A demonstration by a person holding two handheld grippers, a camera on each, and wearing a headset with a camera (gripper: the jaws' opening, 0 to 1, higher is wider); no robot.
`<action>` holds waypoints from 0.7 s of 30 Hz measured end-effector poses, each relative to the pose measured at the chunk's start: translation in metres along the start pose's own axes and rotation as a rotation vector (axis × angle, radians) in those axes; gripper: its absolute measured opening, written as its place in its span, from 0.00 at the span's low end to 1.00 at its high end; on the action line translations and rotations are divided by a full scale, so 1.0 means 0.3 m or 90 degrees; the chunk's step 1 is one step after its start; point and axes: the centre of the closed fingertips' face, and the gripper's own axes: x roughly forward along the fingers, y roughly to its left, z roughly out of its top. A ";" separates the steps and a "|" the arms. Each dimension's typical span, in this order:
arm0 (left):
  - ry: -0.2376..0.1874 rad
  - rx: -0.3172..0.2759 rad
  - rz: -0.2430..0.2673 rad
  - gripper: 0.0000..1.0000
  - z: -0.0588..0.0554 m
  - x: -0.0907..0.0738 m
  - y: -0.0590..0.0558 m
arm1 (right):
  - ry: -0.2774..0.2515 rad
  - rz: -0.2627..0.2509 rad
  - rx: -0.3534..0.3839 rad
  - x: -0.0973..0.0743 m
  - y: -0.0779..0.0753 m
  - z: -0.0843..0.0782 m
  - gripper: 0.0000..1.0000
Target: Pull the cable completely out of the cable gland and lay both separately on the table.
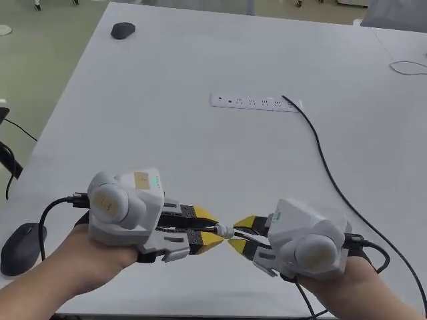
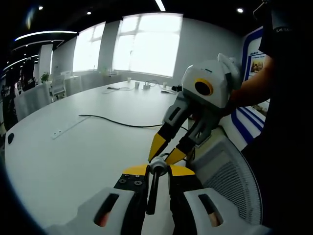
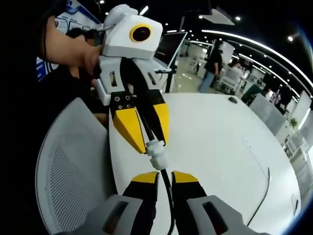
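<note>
Cable gland point(image 1: 224, 231) is in the air between both grippers, above the surface point(image 1: 200, 147) near its front edge. The cable point(image 3: 168, 196) is threaded through it. I read the left gripper point(image 1: 215, 230) jaws as closed on the gland, and the right gripper point(image 1: 239, 233) jaws as closed on the cable just beside it.

The left gripper point(image 1: 215, 228) and the right gripper point(image 1: 242, 235) are cased in white, with black jaws capped in yellow and studded with small screws. Black cables point(image 1: 50, 210) are trailed from both. A dark sleeve point(image 2: 275, 32) is worn.
</note>
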 end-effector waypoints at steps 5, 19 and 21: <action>0.002 -0.001 -0.001 0.15 -0.005 0.000 -0.001 | 0.005 0.000 0.004 0.002 0.000 -0.004 0.01; -0.009 -0.006 0.007 0.15 0.006 -0.011 0.011 | 0.005 -0.016 0.057 -0.007 -0.021 -0.035 0.00; -0.010 -0.006 0.008 0.15 0.009 -0.012 0.013 | 0.006 -0.017 0.067 -0.007 -0.024 -0.044 0.00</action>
